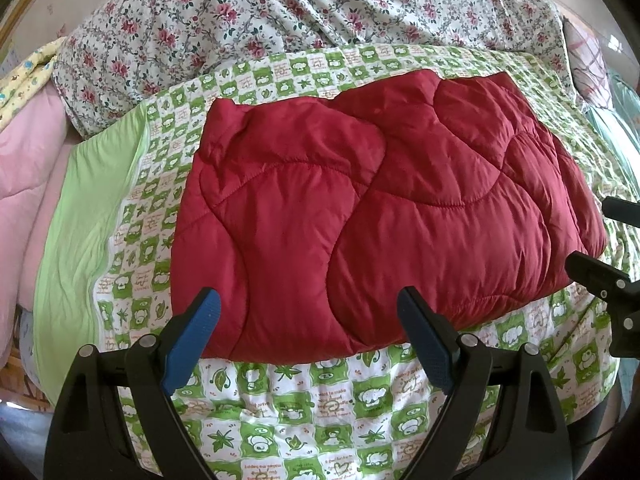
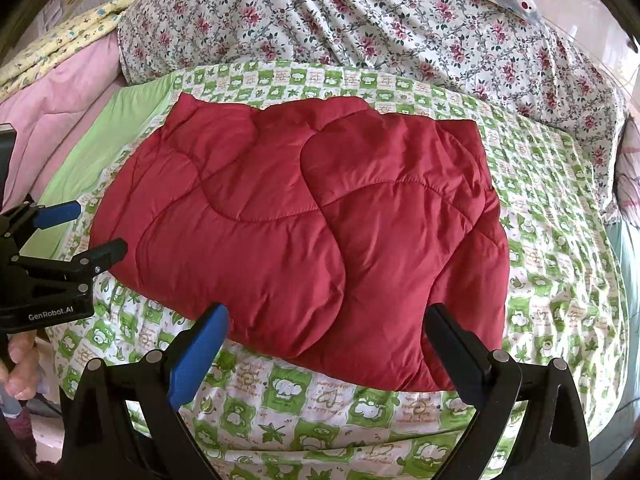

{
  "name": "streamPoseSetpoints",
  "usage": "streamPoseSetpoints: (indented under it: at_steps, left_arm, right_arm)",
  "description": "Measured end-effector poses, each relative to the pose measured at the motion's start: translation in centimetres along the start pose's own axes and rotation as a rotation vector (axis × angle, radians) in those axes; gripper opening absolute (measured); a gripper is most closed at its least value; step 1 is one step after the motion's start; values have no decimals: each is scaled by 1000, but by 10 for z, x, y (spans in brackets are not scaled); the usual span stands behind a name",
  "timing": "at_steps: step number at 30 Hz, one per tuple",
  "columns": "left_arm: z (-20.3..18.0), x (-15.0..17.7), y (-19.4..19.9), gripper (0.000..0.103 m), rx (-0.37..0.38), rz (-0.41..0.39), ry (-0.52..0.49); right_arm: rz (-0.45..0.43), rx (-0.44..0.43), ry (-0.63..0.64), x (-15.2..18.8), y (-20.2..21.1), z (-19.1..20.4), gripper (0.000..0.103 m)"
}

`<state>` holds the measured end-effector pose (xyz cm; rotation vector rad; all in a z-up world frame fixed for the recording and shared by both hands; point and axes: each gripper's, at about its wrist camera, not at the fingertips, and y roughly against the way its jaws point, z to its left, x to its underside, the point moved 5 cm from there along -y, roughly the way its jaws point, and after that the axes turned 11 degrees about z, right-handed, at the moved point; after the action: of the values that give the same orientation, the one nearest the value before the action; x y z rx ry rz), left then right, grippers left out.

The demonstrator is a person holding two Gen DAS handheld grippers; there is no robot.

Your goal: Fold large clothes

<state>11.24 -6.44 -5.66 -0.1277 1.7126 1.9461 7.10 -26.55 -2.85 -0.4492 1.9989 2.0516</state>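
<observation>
A dark red quilted padded garment (image 1: 380, 208) lies folded into a thick rectangle on the green-and-white patterned sheet (image 1: 304, 412); it also shows in the right wrist view (image 2: 304, 232). My left gripper (image 1: 308, 312) is open and empty, held above the garment's near edge. My right gripper (image 2: 326, 332) is open and empty, above the garment's near edge further right. The right gripper shows at the right edge of the left wrist view (image 1: 596, 240). The left gripper shows at the left edge of the right wrist view (image 2: 92, 228), open.
A floral quilt (image 1: 280, 20) is bunched up behind the garment. Pink bedding (image 1: 28, 168) and a plain green sheet border (image 1: 84, 208) lie to the left. A yellow patterned blanket (image 2: 68, 36) is at the far left. The bed's near edge is just below the grippers.
</observation>
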Motion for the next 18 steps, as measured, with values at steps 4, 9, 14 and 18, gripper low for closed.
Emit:
streamPoseSetpoints:
  at_steps: [4,9,14,18]
  left_arm:
    - [0,0,0,91,0,0,0]
    - [0,0,0,91,0,-1,0]
    - [0,0,0,91,1,-2,0]
    - [1,-1,0,91,1,-1,2]
  right_arm:
    - [-1,-2,-2,0,0,0,99]
    - [-1,0,-5,0,2,-1,99]
    - [-2,-2,-5,0,2,-1,99]
    - [-1,-1,-5,0,2,-1,99]
